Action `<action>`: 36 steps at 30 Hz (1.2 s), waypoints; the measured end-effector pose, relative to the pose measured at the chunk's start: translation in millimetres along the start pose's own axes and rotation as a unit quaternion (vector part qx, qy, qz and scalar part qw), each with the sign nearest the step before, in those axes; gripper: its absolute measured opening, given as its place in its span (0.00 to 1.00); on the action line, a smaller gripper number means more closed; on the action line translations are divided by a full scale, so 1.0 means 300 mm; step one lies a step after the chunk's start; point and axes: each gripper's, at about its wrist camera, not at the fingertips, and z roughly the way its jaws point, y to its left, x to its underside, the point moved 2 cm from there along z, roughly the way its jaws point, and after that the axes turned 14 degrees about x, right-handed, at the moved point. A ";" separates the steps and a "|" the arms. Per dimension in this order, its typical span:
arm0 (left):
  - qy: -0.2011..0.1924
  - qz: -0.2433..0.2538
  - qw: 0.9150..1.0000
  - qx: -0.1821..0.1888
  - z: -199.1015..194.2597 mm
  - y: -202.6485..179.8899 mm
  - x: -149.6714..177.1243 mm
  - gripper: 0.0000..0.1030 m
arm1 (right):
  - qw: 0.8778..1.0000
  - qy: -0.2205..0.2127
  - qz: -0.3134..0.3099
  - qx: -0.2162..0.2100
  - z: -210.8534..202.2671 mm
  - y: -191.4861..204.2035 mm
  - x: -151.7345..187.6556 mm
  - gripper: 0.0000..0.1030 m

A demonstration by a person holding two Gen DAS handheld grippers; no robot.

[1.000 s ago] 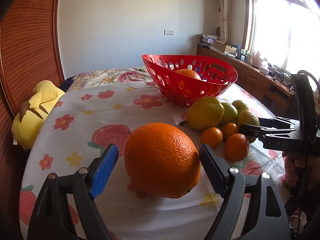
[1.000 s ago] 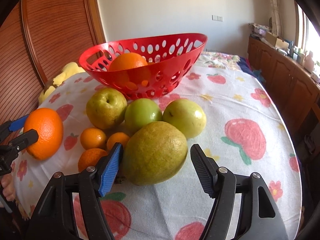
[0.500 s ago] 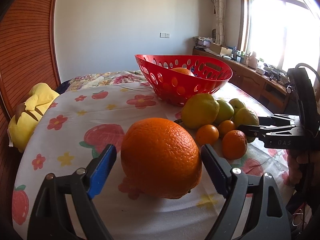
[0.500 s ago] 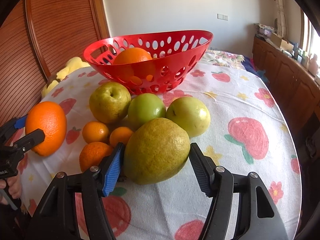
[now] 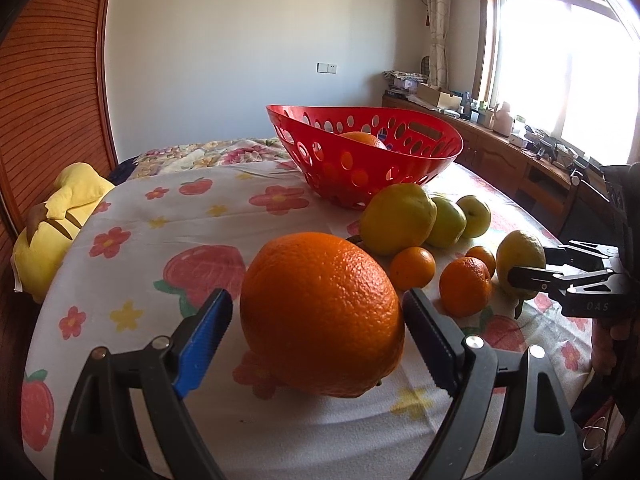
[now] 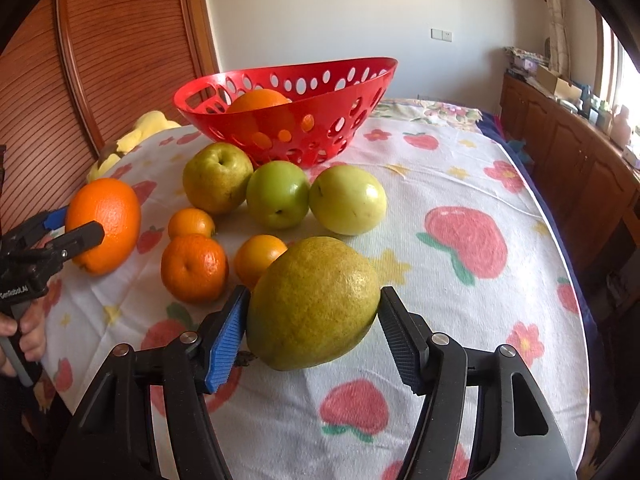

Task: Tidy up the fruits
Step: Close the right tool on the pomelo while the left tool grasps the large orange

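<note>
Left gripper (image 5: 318,326) spread around large orange (image 5: 322,314), a gap visible at each pad, no squeeze; orange resting on flowered surface (image 5: 160,240). Right gripper (image 6: 312,330) clamped on yellow-green pear (image 6: 314,302), both pads pressed to its sides, near the mandarins (image 6: 195,268). Red basket (image 6: 304,120) behind the loose fruit, holding one orange (image 6: 258,101).

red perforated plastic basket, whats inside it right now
One large round orange lies inside the red perforated plastic basket, showing above the rim and through the holes. The basket wall covers the floor around it, so anything smaller there cannot be seen.
</note>
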 end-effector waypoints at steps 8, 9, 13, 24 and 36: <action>0.005 0.003 1.000 -0.003 0.007 -0.006 0.001 0.85 | 1.000 -0.013 0.005 -0.001 0.004 0.001 0.007 0.65; 0.012 0.003 1.000 -0.004 0.014 -0.009 0.001 0.85 | 1.000 -0.014 0.004 0.000 0.003 0.002 0.008 0.65; 0.036 -0.004 0.999 -0.020 0.043 -0.017 -0.005 0.85 | 1.000 -0.016 0.006 -0.002 0.005 0.000 0.009 0.65; 0.071 -0.008 0.997 -0.038 0.102 -0.002 -0.042 0.85 | 1.000 -0.017 0.007 -0.003 0.006 -0.001 0.012 0.65; 0.067 -0.016 0.997 -0.029 0.087 0.027 -0.027 0.82 | 1.000 -0.016 0.010 -0.005 0.008 -0.004 0.011 0.66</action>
